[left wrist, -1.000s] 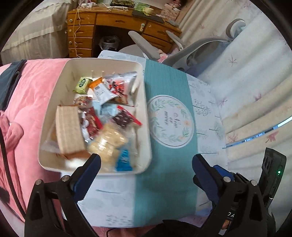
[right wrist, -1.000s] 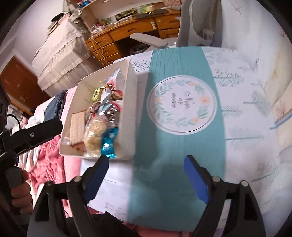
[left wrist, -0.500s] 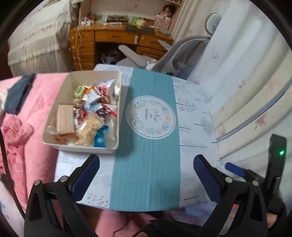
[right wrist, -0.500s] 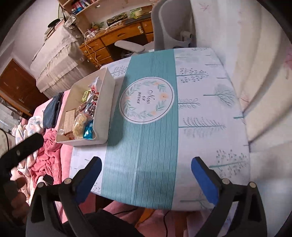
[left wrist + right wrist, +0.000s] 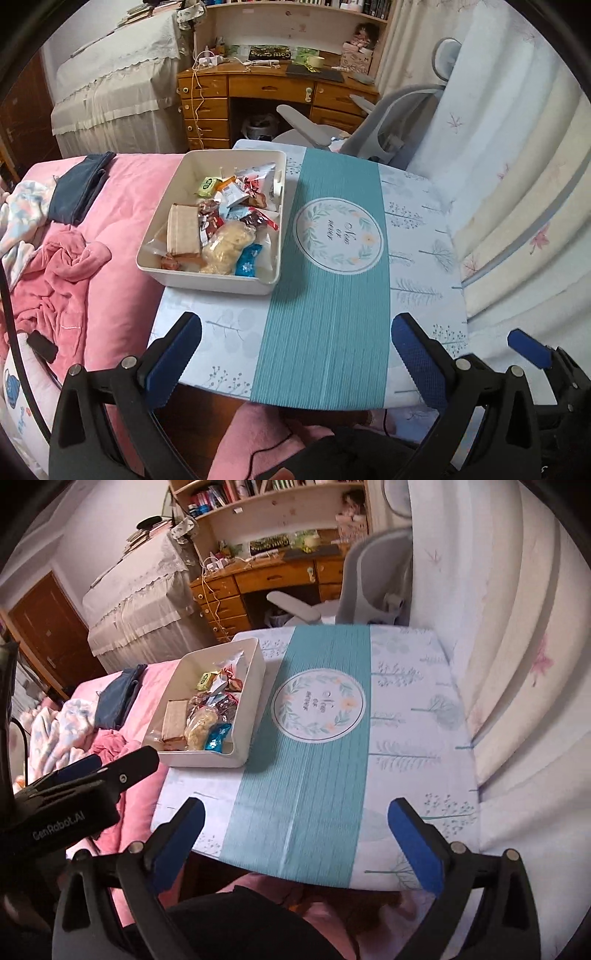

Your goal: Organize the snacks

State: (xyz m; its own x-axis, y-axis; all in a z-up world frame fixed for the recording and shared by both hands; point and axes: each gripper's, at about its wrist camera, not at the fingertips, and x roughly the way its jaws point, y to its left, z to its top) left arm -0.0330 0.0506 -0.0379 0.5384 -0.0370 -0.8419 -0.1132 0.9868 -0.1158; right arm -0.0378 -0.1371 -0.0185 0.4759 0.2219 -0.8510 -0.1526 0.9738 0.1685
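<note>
The pink bed (image 5: 122, 206) fills the left side of both views, with a dark blue garment (image 5: 79, 188) and crumpled pink fabric (image 5: 55, 269) lying on it. A wooden desk (image 5: 273, 92) with drawers stands at the far wall, and a grey office chair (image 5: 373, 125) stands between the desk and the table. Pale curtains (image 5: 517, 177) hang along the right edge of the table.

The table (image 5: 421, 236) carries a light cloth printed with trees. A teal runner (image 5: 332, 314) crosses it from the near edge to the far edge and bears a round floral emblem (image 5: 338, 236) near its middle.

The white bin (image 5: 218, 284) sits on the left part of the table, just beside the runner, with its left wall at the table edge next to the bed. The snacks (image 5: 225, 218) lie piled inside it: a beige wafer pack (image 5: 183, 230), a pale yellow puffed snack bag (image 5: 229, 247), a blue wrapped sweet (image 5: 248, 264) and a green packet (image 5: 207, 185) at the far end.

The left gripper (image 5: 295, 354) hangs above the near table edge. Its jaws stand wide apart with nothing between the blue pads.

The right gripper (image 5: 295, 830) hangs over the near table edge, right of the left unit. Its jaws are spread wide and grasp nothing.
</note>
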